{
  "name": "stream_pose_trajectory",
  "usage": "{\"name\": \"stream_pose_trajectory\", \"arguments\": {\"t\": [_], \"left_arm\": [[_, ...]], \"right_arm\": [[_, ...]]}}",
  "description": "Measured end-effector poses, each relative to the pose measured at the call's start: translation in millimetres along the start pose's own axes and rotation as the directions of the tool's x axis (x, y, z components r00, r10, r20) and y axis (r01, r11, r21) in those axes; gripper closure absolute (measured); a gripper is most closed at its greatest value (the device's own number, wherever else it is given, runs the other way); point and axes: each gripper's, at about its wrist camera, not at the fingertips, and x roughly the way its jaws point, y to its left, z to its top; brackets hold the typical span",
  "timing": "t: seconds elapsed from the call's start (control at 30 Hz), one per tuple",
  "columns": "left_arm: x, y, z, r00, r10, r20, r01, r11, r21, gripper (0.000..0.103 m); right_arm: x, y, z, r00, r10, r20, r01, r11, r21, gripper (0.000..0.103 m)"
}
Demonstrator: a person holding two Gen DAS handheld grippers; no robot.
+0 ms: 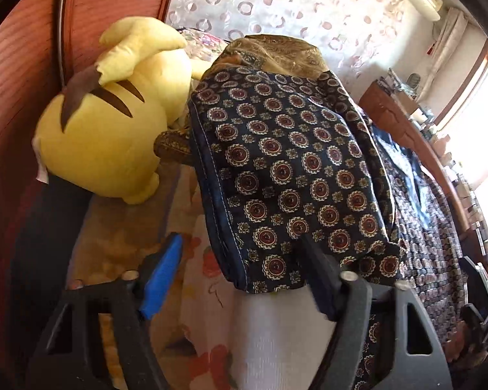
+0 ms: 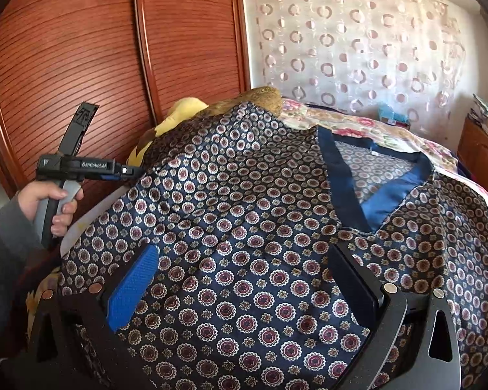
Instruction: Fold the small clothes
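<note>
- Patterned top lies spread over the bed, navy V-neckline facing up; its sleeve end reaches toward the bed's edge.
- Left gripper sits at the sleeve hem, jaws partly open; the hem lies between them, but the blue pad stands clear of the cloth, so no grip yet.
- Right gripper hovers over the chest panel, jaws wide, holding nothing.
- Judgement: close on the hem's stitched edge, catching both layers, then carry the sleeve inward while the right gripper pins the body flat.
- Yellow plush toy and a brown cloth crowd the sleeve's far side; the wardrobe door stands close behind.
</note>
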Motion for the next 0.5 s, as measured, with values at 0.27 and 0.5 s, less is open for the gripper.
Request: {"name": "stream_pose_trajectory", "arguments": {"t": [0.27, 0.5], "left_arm": [[-1, -3, 0, 0.999, -0.053, 0.003, 0.052, 0.997, 0.055, 0.071], [-25, -32, 3, 0.990, 0.078, 0.121, -0.100, 0.976, 0.195, 0.097]], "right_arm": [[2, -1, 0, 1.000, 0.017, -0.018, -0.017, 1.000, -0.003, 0.000], [9, -3, 4, 0.999, 0.035, -0.022, -0.036, 0.999, -0.006, 0.001]]}}
